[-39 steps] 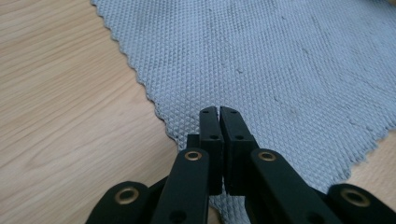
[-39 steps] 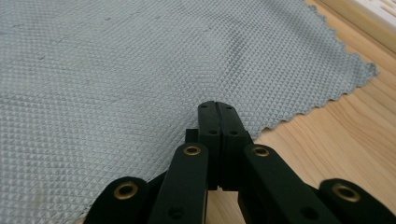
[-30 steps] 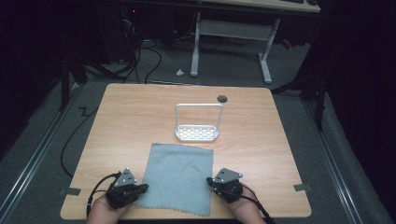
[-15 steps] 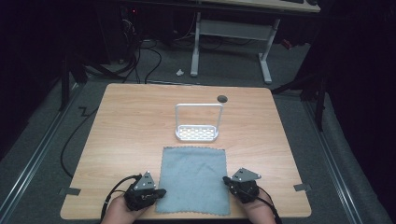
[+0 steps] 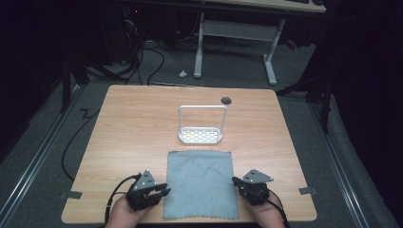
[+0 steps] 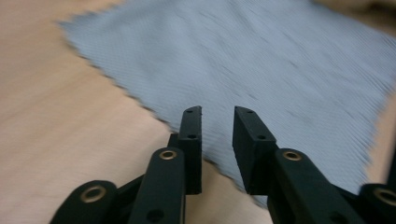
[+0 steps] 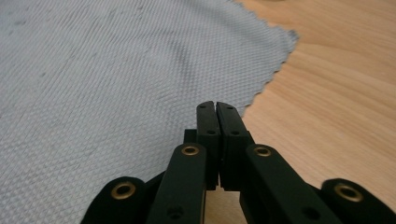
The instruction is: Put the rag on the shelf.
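- The grey cloth (image 5: 201,184) lies flat on the wooden bench (image 5: 133,137), near the front edge.
- The left gripper (image 5: 160,192) sits at the cloth's left edge. Its jaws have just been opening. There is a gap between them now, and they grip nothing.
- The right gripper (image 5: 235,180) sits at the cloth's right edge. Its jaws are closed tight, with no cloth seen between them.
- A small white rack (image 5: 201,125) stands just behind the cloth.

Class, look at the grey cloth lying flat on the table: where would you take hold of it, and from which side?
Grip the grey cloth at its two near corners, coming in low from the table's near edge, one gripper per side. It lies flat, so only its thin pinked edges offer a pinch. The left gripper, jaws just opening, already sits at that edge.
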### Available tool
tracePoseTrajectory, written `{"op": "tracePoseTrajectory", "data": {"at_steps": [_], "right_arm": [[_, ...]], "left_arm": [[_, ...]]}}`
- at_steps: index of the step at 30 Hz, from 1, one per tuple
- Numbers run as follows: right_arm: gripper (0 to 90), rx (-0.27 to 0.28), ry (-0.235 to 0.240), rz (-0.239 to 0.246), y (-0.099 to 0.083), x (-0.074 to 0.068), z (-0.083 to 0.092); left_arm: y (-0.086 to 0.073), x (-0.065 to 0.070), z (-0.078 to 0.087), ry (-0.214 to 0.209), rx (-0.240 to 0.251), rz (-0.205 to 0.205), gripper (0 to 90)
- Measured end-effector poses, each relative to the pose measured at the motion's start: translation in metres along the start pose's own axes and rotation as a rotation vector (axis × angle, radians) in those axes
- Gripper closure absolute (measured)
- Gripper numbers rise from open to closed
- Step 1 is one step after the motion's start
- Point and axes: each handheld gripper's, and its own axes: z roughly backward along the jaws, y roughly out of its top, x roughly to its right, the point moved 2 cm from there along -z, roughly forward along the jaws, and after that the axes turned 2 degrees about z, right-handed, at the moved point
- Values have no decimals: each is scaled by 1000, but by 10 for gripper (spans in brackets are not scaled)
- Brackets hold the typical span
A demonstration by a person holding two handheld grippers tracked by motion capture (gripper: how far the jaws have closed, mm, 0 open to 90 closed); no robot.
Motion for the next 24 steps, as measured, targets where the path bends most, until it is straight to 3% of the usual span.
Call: {"op": "tracePoseTrajectory", "data": {"at_steps": [4,7,10,15,17,24], "right_arm": [[840,19,-10,-21,-1,6,2],[815,41,-4,-43,-2,11,4],[799,45,9,-56,-3,13,3],[780,55,23,-52,1,13,0],[782,58,23,-48,2,12,-1],[749,61,27,-57,5,11,-7]], "left_arm": [[22,-32,-12,59,72,137,648],[35,-46,-26,130,91,149,667],[44,-56,-44,158,68,163,669],[48,-62,-62,172,63,207,653],[47,-62,-64,195,59,205,681],[47,-62,-68,186,44,205,718]]}}
